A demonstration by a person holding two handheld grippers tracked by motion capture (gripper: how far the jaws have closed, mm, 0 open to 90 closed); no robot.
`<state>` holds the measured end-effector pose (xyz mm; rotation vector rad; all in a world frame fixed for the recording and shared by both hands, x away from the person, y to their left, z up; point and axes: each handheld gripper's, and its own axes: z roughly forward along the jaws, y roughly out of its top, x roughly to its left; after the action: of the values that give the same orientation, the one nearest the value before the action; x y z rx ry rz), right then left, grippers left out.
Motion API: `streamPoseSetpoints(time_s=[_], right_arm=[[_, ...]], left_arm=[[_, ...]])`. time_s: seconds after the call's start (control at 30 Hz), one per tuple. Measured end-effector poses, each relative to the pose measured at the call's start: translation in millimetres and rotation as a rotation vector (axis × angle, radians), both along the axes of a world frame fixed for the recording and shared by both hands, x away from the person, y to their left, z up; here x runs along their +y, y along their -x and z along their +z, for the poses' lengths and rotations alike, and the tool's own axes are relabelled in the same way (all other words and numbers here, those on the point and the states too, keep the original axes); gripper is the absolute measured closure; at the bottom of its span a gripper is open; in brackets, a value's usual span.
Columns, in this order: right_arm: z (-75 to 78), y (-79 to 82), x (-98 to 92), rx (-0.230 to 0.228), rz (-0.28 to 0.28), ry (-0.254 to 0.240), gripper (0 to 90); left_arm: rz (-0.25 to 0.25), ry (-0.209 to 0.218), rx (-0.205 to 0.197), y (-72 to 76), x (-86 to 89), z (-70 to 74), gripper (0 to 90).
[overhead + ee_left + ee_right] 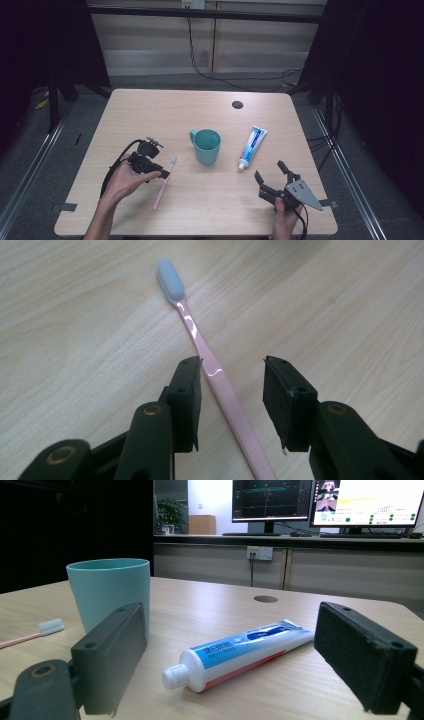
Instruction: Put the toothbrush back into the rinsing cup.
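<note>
Left gripper [232,390] sits low over the table [150,110], jaws partly open and straddling the pink toothbrush [210,365]; the handle runs between the pads, close against the left-hand pad in the left gripper view and clear of the other, so nothing is clamped yet. No firm contact can be confirmed on the near pad (a glare line on the handle hides the edge). Bristle head points away toward 11 o'clock in that view. From the high view the left gripper [159,172] is at about 8 o'clock from the teal cup [206,146], with the toothbrush [165,182] lying flat beside it, head toward the cup and tail toward the table's near edge. Right gripper [272,172] rests at 4 o'clock from the cup, jaws wide apart and holding nothing; the right gripper view looks between its pads at the toothpaste tube [235,652], which lies flat, cap toward the camera, well short of the jaws. Tube [252,146] is at 3 o'clock from the cup, near but apart. Judged step: closing on the brush handle. To do it well, the handle should be centred between the pads before closing, since an off-centre squeeze would likely skid or roll the thin handle on the table. Pads should stay square to the handle and low enough to catch it, gripping on the mid-handle rather than the narrow neck.
</note>
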<state>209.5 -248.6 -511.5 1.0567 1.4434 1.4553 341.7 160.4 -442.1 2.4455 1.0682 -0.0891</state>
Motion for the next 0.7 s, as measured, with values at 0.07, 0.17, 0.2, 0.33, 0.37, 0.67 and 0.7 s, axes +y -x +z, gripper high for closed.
streamPoseSetpoints(time_s=[0.07, 0.17, 0.2, 0.33, 0.37, 0.67, 0.7], right_arm=[[0.0, 0.0, 0.0, 0.0, 0.0, 0.0, 12.8], [0.0, 0.0, 0.0, 0.0, 0.0, 0.0, 12.8], [0.0, 0.0, 0.0, 0.0, 0.0, 0.0, 12.8], [0.0, 0.0, 0.0, 0.0, 0.0, 0.0, 12.8], [0.0, 0.0, 0.0, 0.0, 0.0, 0.0, 12.8], [0.0, 0.0, 0.0, 0.0, 0.0, 0.0, 12.8], [0.0, 0.1, 0.0, 0.0, 0.0, 0.0, 12.8]], left_arm=[[-0.002, -0.039, 0.008, -1.8, -2.8, -3.6, 60.2], [-0.002, -0.062, 0.012, -3.6, -5.5, -7.7, 62.9], [-0.005, -0.072, 0.01, -4.1, -6.0, -8.0, 63.3], [-0.001, -0.095, -0.005, -3.3, -10.1, -7.8, 62.9], [-0.006, -0.105, -0.001, -3.2, -11.2, -7.9, 63.0], [0.016, -0.156, 0.027, -4.9, -20.8, -17.9, 65.6], [0.019, -0.157, 0.027, -4.9, -21.0, -18.3, 66.3]])
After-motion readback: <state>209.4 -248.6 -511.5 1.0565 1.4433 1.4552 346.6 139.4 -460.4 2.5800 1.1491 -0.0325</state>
